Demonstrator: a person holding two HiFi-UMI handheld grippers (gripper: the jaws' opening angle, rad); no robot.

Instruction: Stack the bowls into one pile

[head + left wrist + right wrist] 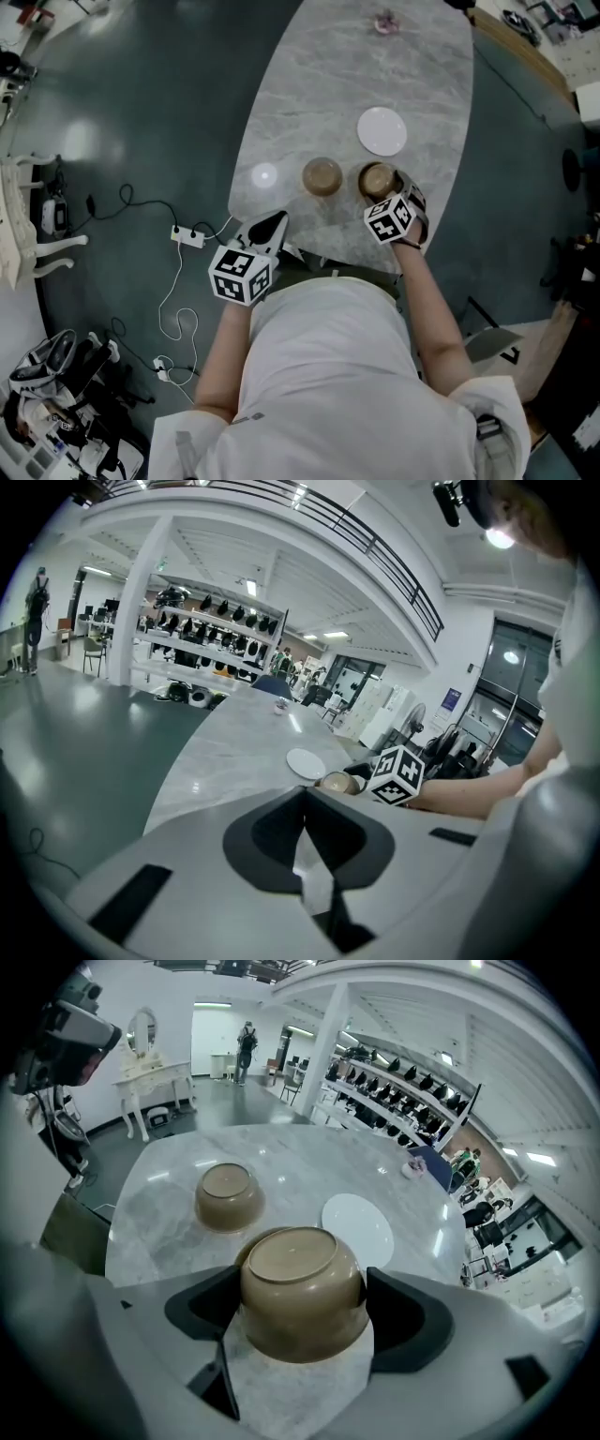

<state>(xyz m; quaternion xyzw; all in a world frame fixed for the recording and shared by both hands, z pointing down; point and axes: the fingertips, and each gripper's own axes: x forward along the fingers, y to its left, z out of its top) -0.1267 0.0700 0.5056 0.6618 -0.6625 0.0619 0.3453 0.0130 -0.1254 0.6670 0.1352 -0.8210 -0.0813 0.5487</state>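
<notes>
Right gripper [300, 1290] jaws clasp 1 upturned bowl [298, 1258], covering its sides; left gripper [304, 810] jaws closed, empty.

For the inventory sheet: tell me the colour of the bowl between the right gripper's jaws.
Tan-brown bowl, best seen in the right gripper view.

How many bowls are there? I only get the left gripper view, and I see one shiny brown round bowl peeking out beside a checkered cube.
Observer: Two. A second shiny brown round bowl hides behind that cube, beside the first bowl on the grey marble table.
Operator: Is anything grabbing it?
Observer: Yes, the right tongs press on both its sides.
Operator: Which way up?
Observer: Bottom up, in the right gripper view.
</notes>
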